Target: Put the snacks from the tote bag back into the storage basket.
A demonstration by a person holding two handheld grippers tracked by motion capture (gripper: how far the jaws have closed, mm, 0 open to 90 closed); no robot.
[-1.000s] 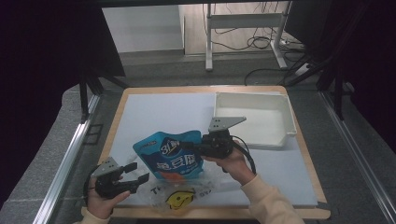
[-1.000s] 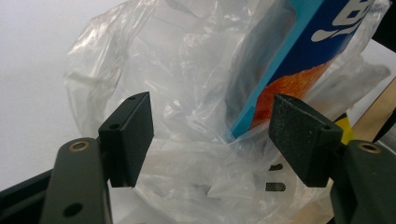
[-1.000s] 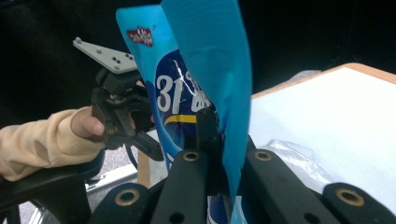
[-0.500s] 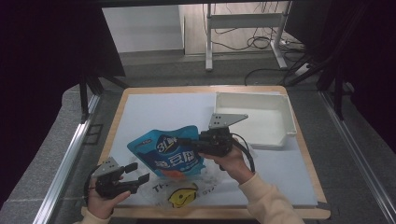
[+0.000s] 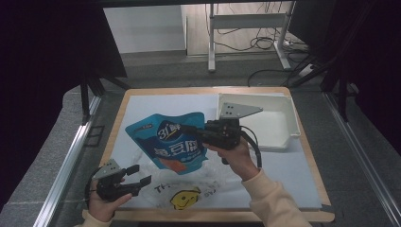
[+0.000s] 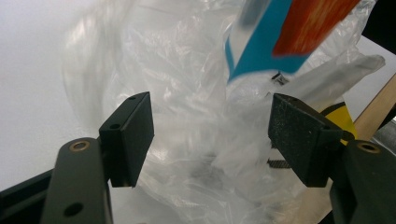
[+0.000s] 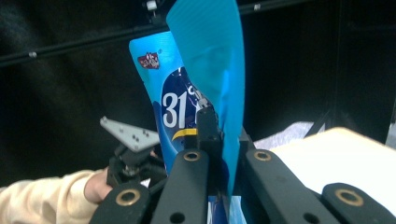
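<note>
A blue snack pouch [image 5: 165, 142] with white print and an orange bottom edge hangs in the air over the table. My right gripper [image 5: 185, 129] is shut on its right side; in the right gripper view the jaws [image 7: 219, 135] pinch the blue pouch [image 7: 205, 46] edge-on. Below it a crumpled clear plastic bag [image 5: 189, 187] with a yellow smiley lies on the white mat. My left gripper [image 5: 140, 174] stands open at the bag's left end. In the left gripper view the bag [image 6: 177, 93] lies between the open jaws [image 6: 212, 133], with the pouch's lower corner [image 6: 261, 51] above it.
A white tray [image 5: 288, 118] stands at the back right of the wooden-edged table [image 5: 312, 156]. The left hand and its gripper [image 7: 126, 154] appear behind the pouch in the right gripper view. Dark floor and table legs lie beyond the far edge.
The right gripper has lifted the blue pouch higher and a little to the left, out of the clear bag. The left gripper has stayed open at the bag's edge.
</note>
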